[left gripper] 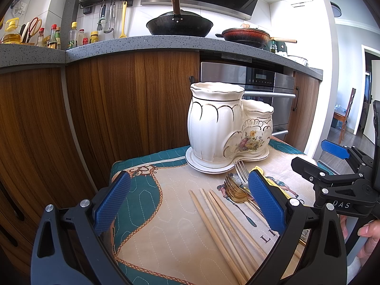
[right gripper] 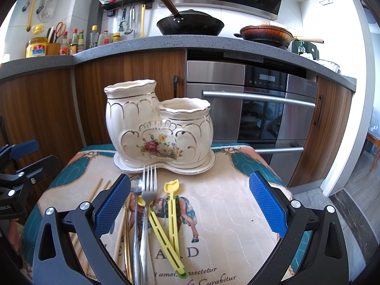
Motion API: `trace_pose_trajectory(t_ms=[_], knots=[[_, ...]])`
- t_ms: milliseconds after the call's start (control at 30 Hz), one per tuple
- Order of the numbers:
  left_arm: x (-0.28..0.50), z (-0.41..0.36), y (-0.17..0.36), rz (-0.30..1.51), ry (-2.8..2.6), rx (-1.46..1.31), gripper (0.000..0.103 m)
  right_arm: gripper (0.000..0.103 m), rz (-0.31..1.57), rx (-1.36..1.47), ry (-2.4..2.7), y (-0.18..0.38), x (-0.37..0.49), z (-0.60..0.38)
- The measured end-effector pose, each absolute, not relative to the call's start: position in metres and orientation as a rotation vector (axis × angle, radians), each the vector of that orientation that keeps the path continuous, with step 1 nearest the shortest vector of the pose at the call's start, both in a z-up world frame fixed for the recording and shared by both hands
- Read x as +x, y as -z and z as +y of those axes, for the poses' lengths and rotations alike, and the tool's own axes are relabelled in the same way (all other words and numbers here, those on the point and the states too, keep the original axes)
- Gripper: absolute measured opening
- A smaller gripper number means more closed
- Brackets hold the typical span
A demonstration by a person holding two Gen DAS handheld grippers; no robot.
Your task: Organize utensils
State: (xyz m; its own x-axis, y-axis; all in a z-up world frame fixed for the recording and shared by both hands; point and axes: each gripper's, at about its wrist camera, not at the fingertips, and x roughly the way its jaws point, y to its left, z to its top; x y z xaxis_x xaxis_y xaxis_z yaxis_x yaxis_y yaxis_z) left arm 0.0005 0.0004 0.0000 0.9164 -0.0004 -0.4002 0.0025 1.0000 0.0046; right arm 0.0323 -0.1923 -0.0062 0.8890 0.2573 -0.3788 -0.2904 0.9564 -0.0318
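Observation:
A white ceramic two-pot utensil holder with a flower print stands on its saucer at the far side of a cloth-covered stool. Several wooden chopsticks lie on the cloth. A gold fork, a silver fork and two yellow plastic utensils lie beside them. My left gripper is open and empty above the chopsticks. My right gripper is open and empty above the forks and yellow utensils; it also shows in the left wrist view.
The printed cloth covers a small stool in front of wooden kitchen cabinets and a steel oven. The counter above holds a black wok, a brown pan and bottles.

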Motion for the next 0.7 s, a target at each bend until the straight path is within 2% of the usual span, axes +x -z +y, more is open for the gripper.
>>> trace_pose_trajectory(t_ms=[433, 700], knots=[[0.003, 0.001, 0.007, 0.413, 0.007, -0.001, 0.098, 0.099, 0.382, -0.077, -0.277, 0.006, 0.035, -0.195], [0.004, 0.008, 0.007, 0.426, 0.022, -0.036, 0.098, 0.099, 0.349, 0.029, -0.227, -0.001, 0.042, -0.225]])
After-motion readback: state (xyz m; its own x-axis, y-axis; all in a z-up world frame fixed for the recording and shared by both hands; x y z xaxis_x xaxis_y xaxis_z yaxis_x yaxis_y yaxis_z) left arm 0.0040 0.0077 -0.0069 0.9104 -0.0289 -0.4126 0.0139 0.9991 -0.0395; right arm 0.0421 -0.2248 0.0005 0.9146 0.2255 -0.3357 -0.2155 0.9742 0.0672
